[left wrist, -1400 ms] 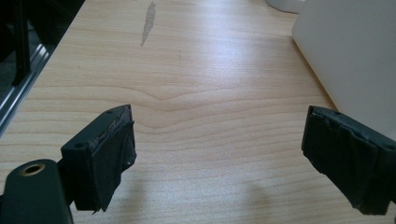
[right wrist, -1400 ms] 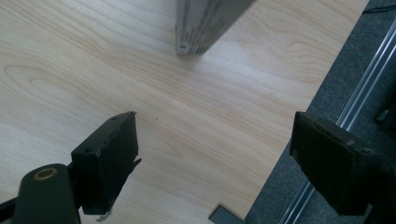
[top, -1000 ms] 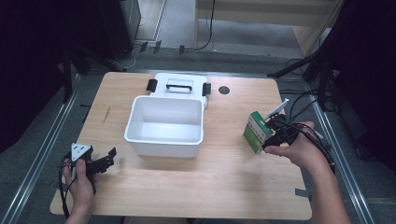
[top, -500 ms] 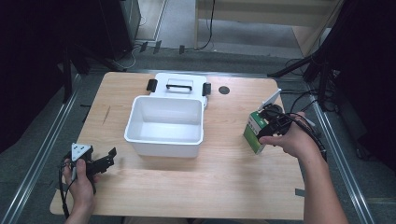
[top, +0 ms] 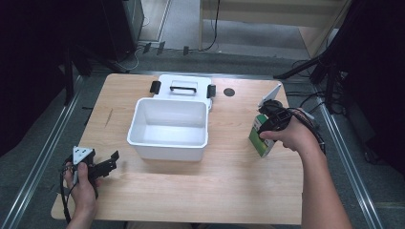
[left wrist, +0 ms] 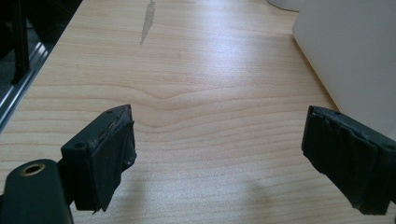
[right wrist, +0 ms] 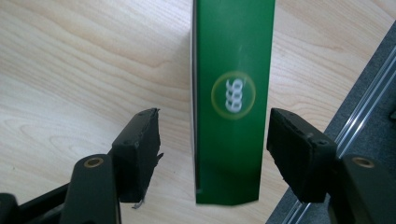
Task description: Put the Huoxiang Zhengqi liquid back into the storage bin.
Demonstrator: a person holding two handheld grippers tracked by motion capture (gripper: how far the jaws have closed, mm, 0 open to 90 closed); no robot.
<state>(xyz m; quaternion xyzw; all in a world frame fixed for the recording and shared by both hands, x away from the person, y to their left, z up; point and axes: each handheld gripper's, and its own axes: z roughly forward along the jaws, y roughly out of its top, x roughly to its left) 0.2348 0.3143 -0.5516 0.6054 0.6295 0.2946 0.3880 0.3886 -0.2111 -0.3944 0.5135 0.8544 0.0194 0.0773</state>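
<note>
A green carton with a white-and-gold round logo stands on the wooden table, right of a white bin. In the right gripper view the carton is between the two black jaws of my right gripper. The jaws have just been closing, but a gap still shows at the left pad, so the gripper is open. My right gripper sits over the carton's top. My left gripper rests low at the table's front left, open over bare wood.
The bin's white lid, with black latches and a handle, lies just behind it. The bin wall is close to the left gripper's right jaw. A metal rail runs along the table's right edge, close to the carton. Cables trail behind the right hand.
My right hand has moved left so the jaws now straddle the carton, and the jaws stand narrower. The carton has barely shifted. The left hand has stayed put.
</note>
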